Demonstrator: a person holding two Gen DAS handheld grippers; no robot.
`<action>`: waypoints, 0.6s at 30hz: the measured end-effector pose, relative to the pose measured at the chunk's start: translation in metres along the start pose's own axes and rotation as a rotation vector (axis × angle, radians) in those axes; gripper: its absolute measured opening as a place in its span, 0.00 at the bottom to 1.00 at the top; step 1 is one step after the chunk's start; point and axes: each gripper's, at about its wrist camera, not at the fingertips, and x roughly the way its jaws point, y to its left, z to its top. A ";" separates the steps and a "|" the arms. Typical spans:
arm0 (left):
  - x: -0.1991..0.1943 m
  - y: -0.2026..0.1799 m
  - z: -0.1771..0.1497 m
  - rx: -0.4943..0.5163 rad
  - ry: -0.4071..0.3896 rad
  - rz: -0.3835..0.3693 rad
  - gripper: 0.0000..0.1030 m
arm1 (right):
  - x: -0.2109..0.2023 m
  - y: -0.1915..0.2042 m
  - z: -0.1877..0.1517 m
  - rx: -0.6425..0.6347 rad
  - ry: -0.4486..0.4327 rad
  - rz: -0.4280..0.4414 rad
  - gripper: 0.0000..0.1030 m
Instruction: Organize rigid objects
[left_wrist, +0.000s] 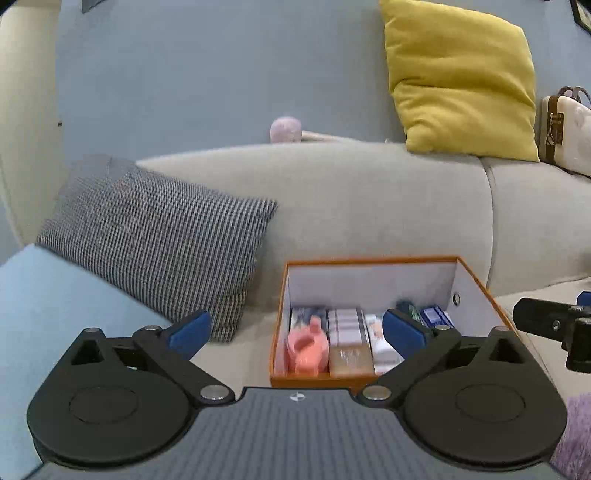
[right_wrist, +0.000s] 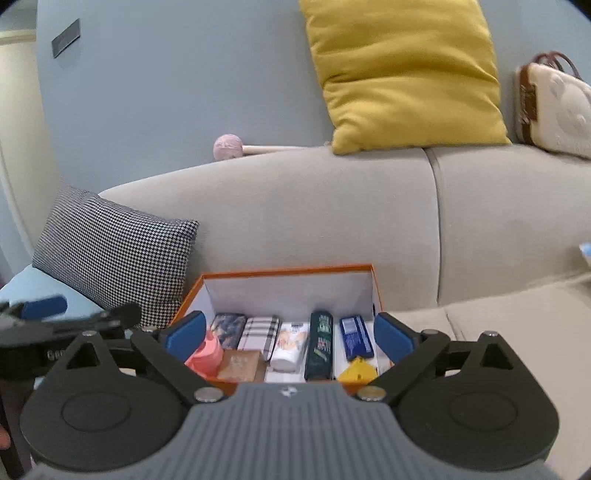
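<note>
Left tongs (left_wrist: 297, 328) and right tongs (right_wrist: 290, 334) spread wide, pinching nothing. Just beyond both, on the grey sofa (right_wrist: 332, 206), sat the orange box (right_wrist: 284, 271), with a pink bottle (right_wrist: 205, 356), plaid case (right_wrist: 258, 332) and dark tube (right_wrist: 319, 343) lined inside.

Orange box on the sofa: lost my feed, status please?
Left gripper and right gripper open, empty. Orange-rimmed cardboard box packed with small items. Nothing blocking it.

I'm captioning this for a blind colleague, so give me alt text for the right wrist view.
An open gripper, holding nothing, hovers over an orange box on a grey sofa; small items stand packed in rows inside. A checked cushion leans at left, and a yellow cushion sits on the sofa back.
</note>
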 end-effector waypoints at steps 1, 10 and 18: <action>-0.001 0.001 -0.004 -0.010 0.004 -0.008 1.00 | -0.002 0.000 -0.005 -0.002 -0.001 -0.003 0.94; -0.006 -0.005 -0.035 -0.002 0.036 -0.022 1.00 | -0.013 0.002 -0.037 -0.031 -0.007 -0.023 0.94; -0.008 -0.005 -0.046 -0.005 0.078 -0.019 1.00 | -0.009 0.000 -0.045 -0.006 0.022 -0.046 0.94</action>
